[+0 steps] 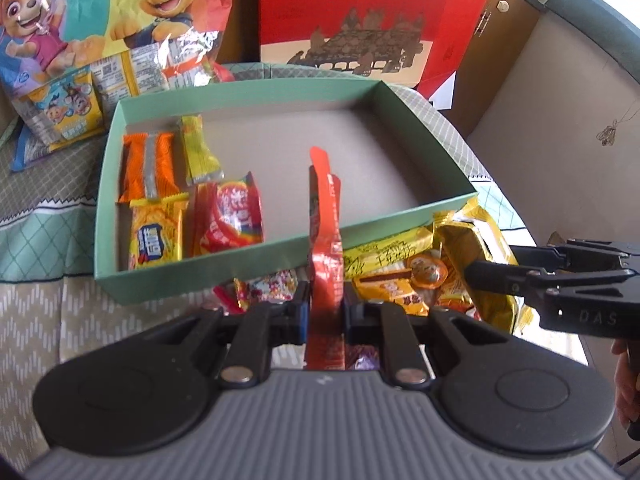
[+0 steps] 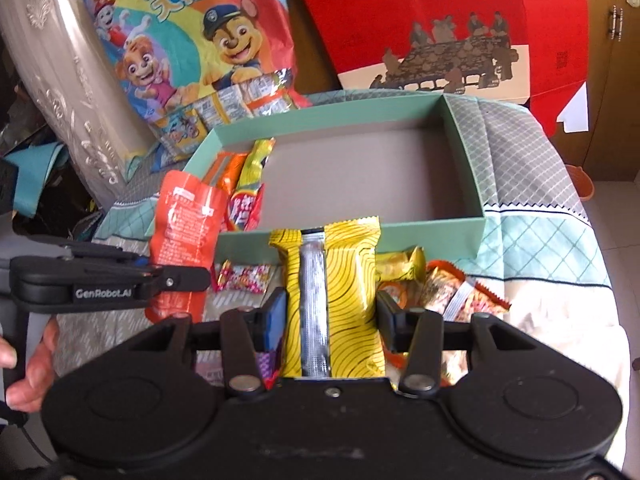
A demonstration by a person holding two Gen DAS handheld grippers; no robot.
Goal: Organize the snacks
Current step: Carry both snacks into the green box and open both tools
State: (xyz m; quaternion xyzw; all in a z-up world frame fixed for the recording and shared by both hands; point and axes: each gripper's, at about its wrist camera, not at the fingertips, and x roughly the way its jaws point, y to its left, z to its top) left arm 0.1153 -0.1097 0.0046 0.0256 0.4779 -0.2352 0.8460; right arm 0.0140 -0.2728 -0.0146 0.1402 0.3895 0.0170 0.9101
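Clamping a red packet (image 1: 325, 264) edge-on between its jaws, the left gripper (image 1: 325, 316) holds it upright w/ the packet's top standing in front of the green box (image 1: 256, 250); in the right wrist view the same packet shows flat-faced, red-orange w/ white print, beside the box's left front corner. Right gripper (image 2: 332, 320) has a yellow packet w/ black curved lines (image 2: 348, 280) between its jaws, silver seam facing the camera; jaws pressing both sides of the pack, so it's gripped. Box sits on a patterned cloth (image 1: 36, 232), mostly bare inside; at its left end lie an orange packet (image 1: 148, 168), a thin yellow stick pack (image 1: 200, 152), a yellow biscuit pack (image 1: 156, 232) & a red candy pack (image 1: 232, 216). Loose snack pile (image 2: 440, 292) lies on the cloth just in front of the box, below both grippers. Behind the box: cartoon-dog gift bag (image 2: 192, 40) at left, red carton (image 2: 440, 20) at right. Part of a hand (image 2: 28, 364) shows at left edge of the right wrist view, on the left gripper's handle
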